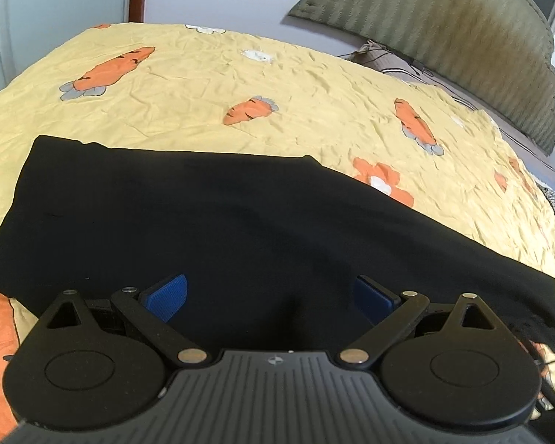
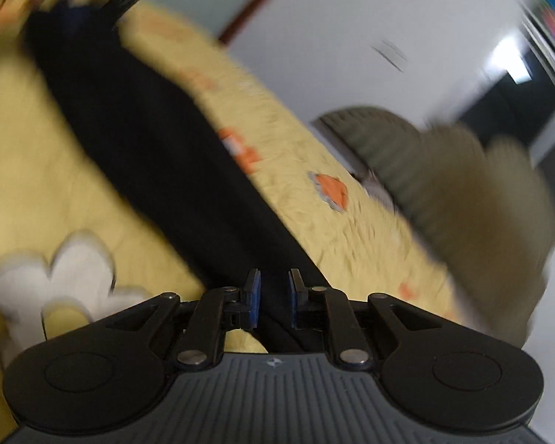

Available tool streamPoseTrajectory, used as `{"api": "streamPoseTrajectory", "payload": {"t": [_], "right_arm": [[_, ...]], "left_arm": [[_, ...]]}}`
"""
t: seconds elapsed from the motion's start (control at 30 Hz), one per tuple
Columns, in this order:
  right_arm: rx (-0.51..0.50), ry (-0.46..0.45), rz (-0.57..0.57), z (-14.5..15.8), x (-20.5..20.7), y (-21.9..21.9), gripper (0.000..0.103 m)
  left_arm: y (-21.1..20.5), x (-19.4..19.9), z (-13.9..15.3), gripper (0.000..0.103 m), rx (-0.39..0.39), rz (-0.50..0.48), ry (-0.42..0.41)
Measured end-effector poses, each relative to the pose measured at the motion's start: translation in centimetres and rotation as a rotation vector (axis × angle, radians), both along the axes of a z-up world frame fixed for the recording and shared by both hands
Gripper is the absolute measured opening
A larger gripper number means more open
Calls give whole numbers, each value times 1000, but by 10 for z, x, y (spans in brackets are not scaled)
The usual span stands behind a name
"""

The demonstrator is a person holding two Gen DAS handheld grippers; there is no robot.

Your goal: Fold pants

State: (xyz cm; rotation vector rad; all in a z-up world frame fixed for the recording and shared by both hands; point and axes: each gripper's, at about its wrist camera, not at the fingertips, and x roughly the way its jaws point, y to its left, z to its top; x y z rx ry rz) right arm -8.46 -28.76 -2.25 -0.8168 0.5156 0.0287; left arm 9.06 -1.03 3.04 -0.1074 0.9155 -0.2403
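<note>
The black fabric pants (image 1: 211, 229) lie flat on the yellow bedspread with orange carrot prints (image 1: 211, 74), on the side away from the olive-green padded headboard (image 1: 462, 29). From my left wrist view they read as one long dark strip with a straight far edge, so I judge the legs already laid one over the other lengthwise. The end farther from the headboard shows a squared corner, while the end nearer to it trails off past my view, so I cannot tell how tidy that end is. My left gripper (image 1: 270, 296) hangs over the near edge of the strip, its blue pads (image 1: 168, 296) spread wide and pressing nothing. My right gripper (image 2: 273, 296) sits at one end of the strip, with the headboard off to its right. Its picture is smeared, but I can see the jaws standing narrow, a thin gap between the pads. Black cloth shows in that gap, and I cannot tell whether it is pinched or merely lies behind. By my reckoning the crosswise folds are left: bringing one end over toward the other, then perhaps halving again into a compact bundle.
</note>
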Motion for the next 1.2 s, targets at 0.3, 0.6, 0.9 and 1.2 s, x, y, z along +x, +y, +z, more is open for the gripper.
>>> {"api": "streamPoseTrajectory", "payload": {"t": [0.3,0.6,0.9,1.2], "right_arm": [[-266,42,87,-39,10,17,16],[-50,89,110,-20,9,14,8],[214,134,55,0,-25,1,6],[951,-138,-624,54,-90,-214,73]], "left_arm": [[-24,-12,-6,97,-12,-82,5],[-49,-19,-11,97,14,-134,15],[-94,-10,-30,97,42,-213,48],[-130,-15,-39,97,38,-337,26]]}}
